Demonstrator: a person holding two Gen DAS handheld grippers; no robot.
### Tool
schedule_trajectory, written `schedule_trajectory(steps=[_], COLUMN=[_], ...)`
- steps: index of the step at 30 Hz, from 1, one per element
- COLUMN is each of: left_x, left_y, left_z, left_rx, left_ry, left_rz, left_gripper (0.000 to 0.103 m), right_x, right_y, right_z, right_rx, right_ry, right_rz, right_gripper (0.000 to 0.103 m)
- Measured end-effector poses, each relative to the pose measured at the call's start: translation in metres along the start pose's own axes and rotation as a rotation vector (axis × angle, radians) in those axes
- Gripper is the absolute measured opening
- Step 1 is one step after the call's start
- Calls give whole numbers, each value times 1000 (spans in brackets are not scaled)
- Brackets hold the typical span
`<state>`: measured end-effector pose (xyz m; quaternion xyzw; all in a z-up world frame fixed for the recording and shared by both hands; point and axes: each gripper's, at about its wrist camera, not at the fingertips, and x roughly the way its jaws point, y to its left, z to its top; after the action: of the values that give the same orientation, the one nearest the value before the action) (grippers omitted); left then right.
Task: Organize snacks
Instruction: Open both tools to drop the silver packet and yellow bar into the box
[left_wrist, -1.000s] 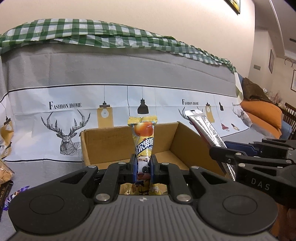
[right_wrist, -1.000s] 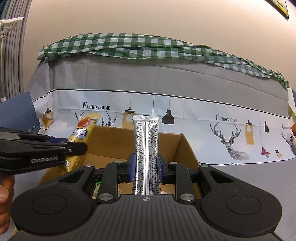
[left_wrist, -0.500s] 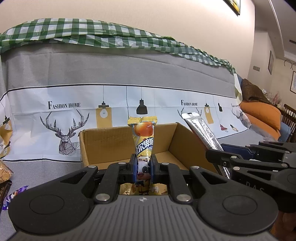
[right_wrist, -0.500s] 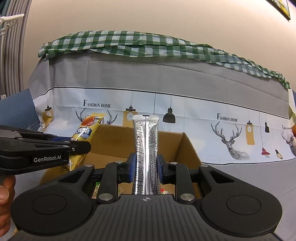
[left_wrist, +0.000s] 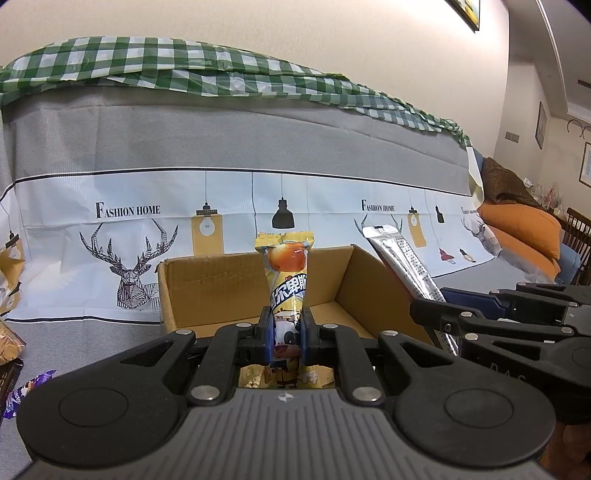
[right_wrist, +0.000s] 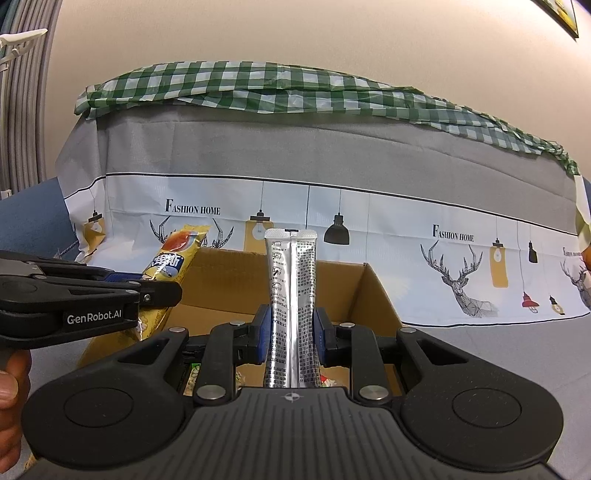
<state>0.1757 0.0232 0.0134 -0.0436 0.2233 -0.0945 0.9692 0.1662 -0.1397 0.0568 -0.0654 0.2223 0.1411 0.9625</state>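
Draping the backdrop, a deer-print cloth (left_wrist: 229, 206) hangs under a green checked cloth (left_wrist: 184, 74) behind one open cardboard box (left_wrist: 207, 291), which sits on the grey surface (right_wrist: 498, 350). Two grippers hover side by side over the box's near edge. The left gripper (left_wrist: 286, 332) has its jaws pinching one upright yellow snack packet (left_wrist: 288, 280); the right gripper (right_wrist: 291, 332) has its jaws pinching one silver stick pack (right_wrist: 291, 291). Inside the box lie several small packets (left_wrist: 255, 376), mostly hidden. More wrappers (left_wrist: 22, 387) lie at the surface's left edge.

Yellow snack stick (left_wrist: 287, 291) and silver sachet (right_wrist: 291, 295) stand upright over the open cardboard box (left_wrist: 207, 291) (both clamped).
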Motion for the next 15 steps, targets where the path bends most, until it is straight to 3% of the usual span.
schedule_trajectory(steps=[13, 14, 15], left_x=[-2, -2, -2], left_y=[1, 1, 2], left_z=[1, 1, 1], left_rx=[-12, -18, -23], left_ry=[-4, -2, -1], left_rz=[-5, -10, -10], left_gripper=[14, 20, 32], right_x=[0, 1, 1], right_y=[0, -1, -1], right_z=[-1, 0, 0], right_rx=[2, 4, 9], right_ry=[4, 6, 10], right_rz=[0, -2, -9], right_gripper=[25, 27, 29])
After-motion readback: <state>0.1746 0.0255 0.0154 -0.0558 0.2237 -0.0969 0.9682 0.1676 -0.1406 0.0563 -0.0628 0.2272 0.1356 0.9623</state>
